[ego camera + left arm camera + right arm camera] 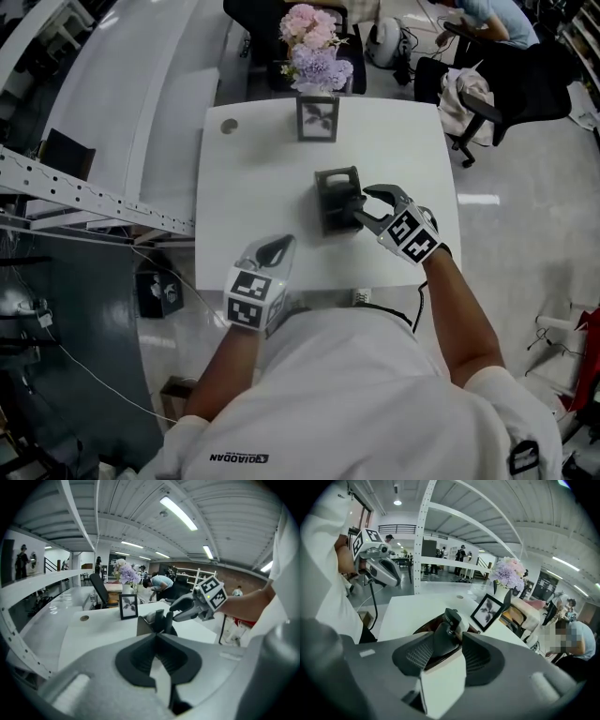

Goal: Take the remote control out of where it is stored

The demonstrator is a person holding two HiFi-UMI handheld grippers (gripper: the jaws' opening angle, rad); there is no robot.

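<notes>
Its own view shows right gripper (449,641) fingers (480,656) spread around remote control (451,618) — left gripper (157,637) fingers pressed together.

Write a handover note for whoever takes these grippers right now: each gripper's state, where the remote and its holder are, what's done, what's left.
Left gripper: shut, empty, by the near edge of the table.
Right gripper: jaws apart around the top of the remote control, not clamped.
Remote: standing in the dark holder at mid-table, in front of the picture frame.
Done: right gripper is at the remote.
Left: close on it and lift it out.
</notes>
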